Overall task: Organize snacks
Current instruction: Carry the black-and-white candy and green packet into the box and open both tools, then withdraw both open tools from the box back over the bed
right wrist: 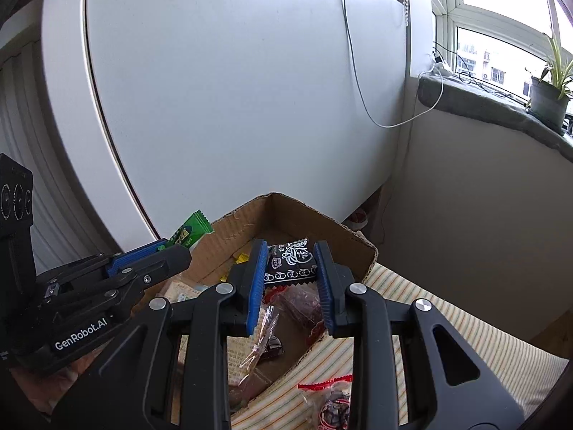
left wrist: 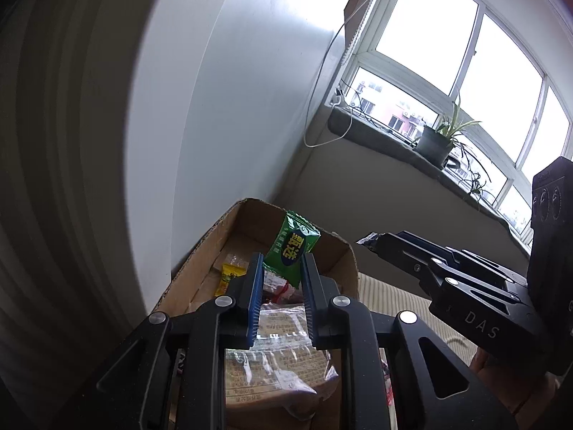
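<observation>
My left gripper is shut on a green candy packet and holds it above an open cardboard box. My right gripper is shut on a black snack packet with white print, also over the cardboard box. In the left wrist view the right gripper reaches in from the right with the black packet's end poking out. Seen from the right wrist, the left gripper comes in from the left with the green packet. Several snack packs lie inside the box.
A red-trimmed clear snack bag lies on the striped cloth beside the box. A white wall panel stands just behind the box. On the window sill sit a potted plant and loose cables.
</observation>
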{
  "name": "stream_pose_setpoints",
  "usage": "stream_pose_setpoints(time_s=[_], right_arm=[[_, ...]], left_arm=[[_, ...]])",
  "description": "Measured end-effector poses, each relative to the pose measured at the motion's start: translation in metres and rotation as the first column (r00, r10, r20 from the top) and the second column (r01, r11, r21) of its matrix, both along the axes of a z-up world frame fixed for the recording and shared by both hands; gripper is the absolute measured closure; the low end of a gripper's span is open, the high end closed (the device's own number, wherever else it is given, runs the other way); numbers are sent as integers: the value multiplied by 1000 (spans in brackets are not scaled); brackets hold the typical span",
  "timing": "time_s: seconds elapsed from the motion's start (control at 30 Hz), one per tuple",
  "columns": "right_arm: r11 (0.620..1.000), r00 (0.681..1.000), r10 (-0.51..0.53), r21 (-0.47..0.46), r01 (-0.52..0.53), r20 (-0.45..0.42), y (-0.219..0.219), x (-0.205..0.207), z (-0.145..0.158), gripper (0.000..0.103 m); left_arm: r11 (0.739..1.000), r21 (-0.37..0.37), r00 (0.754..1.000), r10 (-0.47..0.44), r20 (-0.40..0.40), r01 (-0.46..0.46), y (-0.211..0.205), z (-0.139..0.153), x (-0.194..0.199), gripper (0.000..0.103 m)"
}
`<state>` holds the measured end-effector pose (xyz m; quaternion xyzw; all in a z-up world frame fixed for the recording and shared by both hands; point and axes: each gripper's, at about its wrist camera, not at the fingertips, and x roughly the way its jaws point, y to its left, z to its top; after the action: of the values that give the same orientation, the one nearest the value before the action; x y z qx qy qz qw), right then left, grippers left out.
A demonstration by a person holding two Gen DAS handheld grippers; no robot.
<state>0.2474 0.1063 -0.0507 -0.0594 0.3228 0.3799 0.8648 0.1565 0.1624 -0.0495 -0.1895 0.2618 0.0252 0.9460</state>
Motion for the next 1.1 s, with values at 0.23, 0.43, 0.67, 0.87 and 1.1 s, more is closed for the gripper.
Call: stream_pose_setpoints(time_s=[0.23,0.43,0.67,0.87,1.1], right_arm=[[999,997,12,-30,-15,-70,10,15,-39,67],[1000,998,-16,-16,15,-62,-10,7,-33,67],[999,999,-51,1,51,6,-25,-19,-6,41],[996,996,-84,42,82,37,-41,-44,16,38],[994,993,-99,52,96,69,-57,-71,32,32]], left_arm=[[999,28,996,32,-81,-30,3,-24,15,49],[997,59,997,61,-55,-58,2,-23,3,35],[994,91,998,61,-29,-58,-9,-2,-11,35],[987,150,998,56,32,-60,-23,34,-43,33],[977,203,991,36,130,-62,-38,70,-82,29]])
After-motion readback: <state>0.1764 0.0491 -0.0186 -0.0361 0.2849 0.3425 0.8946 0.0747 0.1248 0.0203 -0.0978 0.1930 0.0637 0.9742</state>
